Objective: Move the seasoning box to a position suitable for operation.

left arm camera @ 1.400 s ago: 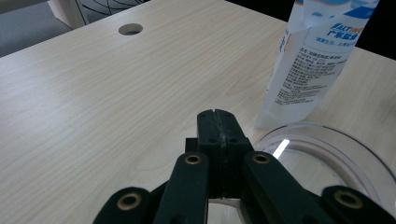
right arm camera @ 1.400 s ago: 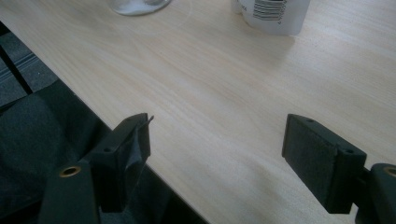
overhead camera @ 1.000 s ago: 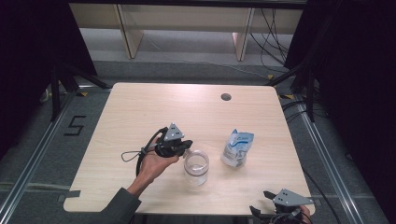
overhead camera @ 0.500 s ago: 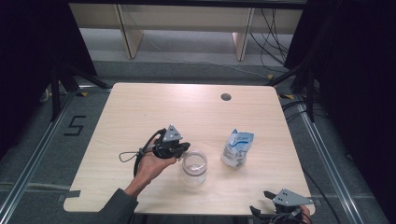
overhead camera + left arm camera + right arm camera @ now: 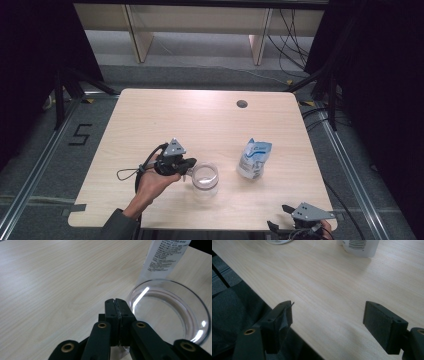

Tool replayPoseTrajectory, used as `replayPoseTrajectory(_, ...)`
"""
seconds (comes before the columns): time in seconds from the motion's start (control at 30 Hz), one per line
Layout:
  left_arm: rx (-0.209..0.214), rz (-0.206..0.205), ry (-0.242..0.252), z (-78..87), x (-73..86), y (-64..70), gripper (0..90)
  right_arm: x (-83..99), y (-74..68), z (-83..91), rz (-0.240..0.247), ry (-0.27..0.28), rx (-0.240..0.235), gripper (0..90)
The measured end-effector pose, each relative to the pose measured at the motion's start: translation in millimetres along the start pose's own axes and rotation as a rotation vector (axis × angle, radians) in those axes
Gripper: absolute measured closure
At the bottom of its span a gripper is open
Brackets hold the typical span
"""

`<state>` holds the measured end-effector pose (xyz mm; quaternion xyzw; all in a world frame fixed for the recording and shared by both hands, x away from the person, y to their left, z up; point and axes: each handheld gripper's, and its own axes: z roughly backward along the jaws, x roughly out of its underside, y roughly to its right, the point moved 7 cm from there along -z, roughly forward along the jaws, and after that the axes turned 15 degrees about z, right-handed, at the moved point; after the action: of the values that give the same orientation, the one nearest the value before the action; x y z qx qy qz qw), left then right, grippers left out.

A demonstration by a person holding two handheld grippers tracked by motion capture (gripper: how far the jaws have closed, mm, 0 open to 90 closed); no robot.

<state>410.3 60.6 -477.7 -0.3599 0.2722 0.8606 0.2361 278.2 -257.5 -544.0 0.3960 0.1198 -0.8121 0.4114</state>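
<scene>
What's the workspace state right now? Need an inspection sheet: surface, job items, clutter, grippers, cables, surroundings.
Surface: light wood table, round grommet hole near the far edge.
Job's things: clear glass jar, upright, lidless, looks empty; white printed pouch standing apart to its right.
Clutter: nothing seen.
Grippers: left gripper with jaws pressed shut, right at the jar rim; whether it pinches the rim cannot be told. Right gripper open, at the near table edge, holding nothing.
Cables: black cable loop trails from the left gripper; more cables on the floor beyond.
Surroundings: grey floor marked 5, black curtains at the sides.

white pouch point(image 5: 255, 159), table point(image 5: 165, 120), floor marking point(image 5: 80, 135)
</scene>
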Motion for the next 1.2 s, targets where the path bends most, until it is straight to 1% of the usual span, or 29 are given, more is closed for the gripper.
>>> replayPoseTrajectory(0.1, 0.001, -0.001, 0.001, 4.3, 3.4, -1.6, 87.3, 0.3, -1.1, 0.0, -0.007, -0.004, -0.004, 24.5)
replayPoseTrajectory(0.13, 0.005, 0.014, 0.003, 5.4, 4.8, -1.4, 87.0, 0.1, -0.9, -0.1, -0.004, -0.003, -0.004, 24.5)
replayPoseTrajectory(0.17, 0.012, 0.017, 0.009, 6.0, 5.5, -1.5, 86.9, -0.1, -0.7, -0.4, 0.004, -0.002, -0.003, 24.5)
replayPoseTrajectory(0.2, 0.013, 0.009, 0.008, 6.9, 6.0, -2.3, 86.8, -0.5, 1.1, -0.9, 0.026, 0.002, -0.003, 24.5)
replayPoseTrajectory(0.23, 0.015, 0.015, 0.009, 7.8, 6.8, -2.5, 86.4, -0.4, 0.8, -0.6, 0.018, -0.001, 0.002, 24.5)
replayPoseTrajectory(0.27, 0.026, 0.038, 0.025, 7.9, 6.5, -1.9, 82.7, 0.0, 0.8, -0.5, 0.015, -0.003, 0.004, 24.5)
replayPoseTrajectory(0.33, 0.034, 0.067, 0.067, 12.6, 4.1, -4.5, 81.5, 0.1, 0.7, -0.5, 0.014, -0.003, 0.004, 24.6)
replayPoseTrajectory(0.37, 0.039, 0.076, 0.082, 14.5, 3.6, -5.3, 79.5, 0.2, -3.6, 0.2, -0.026, -0.011, -0.008, 24.6)
replayPoseTrajectory(0.4, 0.048, 0.090, 0.098, 17.8, 2.9, -6.1, 78.1, 0.0, -0.7, 0.0, 0.001, -0.003, -0.002, 24.6)
replayPoseTrajectory(0.47, 0.071, 0.136, 0.120, 24.9, 5.4, -6.6, 73.3, -0.7, -0.3, -0.2, 0.004, 0.005, -0.004, 24.6)
replayPoseTrajectory(0.5, 0.071, 0.102, 0.143, 26.9, 4.6, -10.3, 68.6, -1.0, -1.0, 0.7, 0.003, 0.000, 0.001, 24.5)
replayPoseTrajectory(0.53, 0.078, 0.094, 0.155, 29.4, 6.3, -11.2, 68.6, -1.0, -1.0, 0.7, 0.003, 0.000, 0.001, 24.5)
replayPoseTrajectory(0.57, 0.091, 0.086, 0.162, 31.9, 8.7, -11.6, 67.1, -1.4, 1.0, 0.4, 0.025, 0.007, 0.011, 24.5)
replayPoseTrajectory(0.67, 0.094, 0.091, 0.184, 38.4, 17.5, -16.8, 62.6, -1.3, -0.8, -0.1, 0.015, 0.000, -0.005, 24.5)
replayPoseTrajectory(0.7, 0.101, 0.097, 0.189, 39.8, 20.4, -18.4, 61.5, -1.1, -2.9, 0.5, -0.008, -0.007, -0.009, 24.5)
replayPoseTrajectory(0.73, 0.106, 0.092, 0.197, 41.5, 22.9, -20.1, 59.8, -1.0, -3.6, 0.5, -0.015, -0.009, -0.012, 24.5)
replayPoseTrajectory(0.77, 0.109, 0.089, 0.207, 43.5, 25.7, -21.6, 59.1, -1.1, -1.4, 0.1, 0.006, -0.003, -0.008, 24.5)
replayPoseTrajectory(0.8, 0.122, 0.085, 0.213, 45.3, 28.4, -22.6, 58.9, -1.3, -1.6, 0.2, 0.003, -0.003, -0.008, 24.5)
replayPoseTrajectory(0.83, 0.123, 0.085, 0.215, 46.6, 31.9, -23.2, 58.2, -1.7, 0.0, 0.1, 0.018, 0.002, 0.003, 24.5)
replayPoseTrajectory(0.87, 0.139, 0.057, 0.220, 46.6, 35.0, -23.6, 56.8, -2.1, -0.1, -0.2, 0.018, 0.003, 0.000, 24.5)
replayPoseTrajectory(0.9, 0.135, 0.031, 0.210, 46.4, 40.2, -24.9, 55.7, -2.5, -0.3, -0.7, 0.019, 0.007, 0.000, 24.5)
replayPoseTrajectory(0.93, 0.144, 0.033, 0.211, 45.1, 42.9, -24.2, 54.0, -2.4, -1.6, -1.1, 0.009, 0.004, -0.003, 24.5)
replayPoseTrajectory(0.97, 0.154, 0.003, 0.200, 43.3, 47.3, -24.3, 52.7, -2.4, -1.3, -1.2, 0.015, 0.003, -0.002, 24.5)
replayPoseTrajectory(1.0, 0.152, -0.001, 0.196, 41.8, 49.8, -23.4, 51.6, -3.1, -0.7, -2.1, 0.031, 0.008, -0.006, 24.5)
replayPoseTrajectory(1.07, 0.132, -0.029, 0.167, 37.3, 55.0, -23.6, 49.5, -3.3, -0.7, -2.3, 0.028, 0.005, -0.001, 24.5)
replayPoseTrajectory(1.1, 0.119, -0.028, 0.156, 34.4, 57.3, -23.2, 49.0, -3.9, -1.4, -3.0, 0.027, 0.011, -0.012, 24.5)
replayPoseTrajectory(1.13, 0.112, -0.035, 0.144, 33.5, 58.6, -23.6, 49.4, -4.1, -1.3, -3.1, 0.031, 0.007, -0.010, 24.5)
replayPoseTrajectory(1.17, 0.120, -0.033, 0.146, 31.1, 59.4, -22.5, 49.5, -4.5, -1.5, -3.6, 0.028, 0.011, -0.011, 24.5)
replayPoseTrajectory(1.2, 0.115, -0.041, 0.134, 29.5, 61.0, -22.2, 50.3, -4.8, -3.4, -3.8, 0.010, 0.011, -0.018, 24.5)
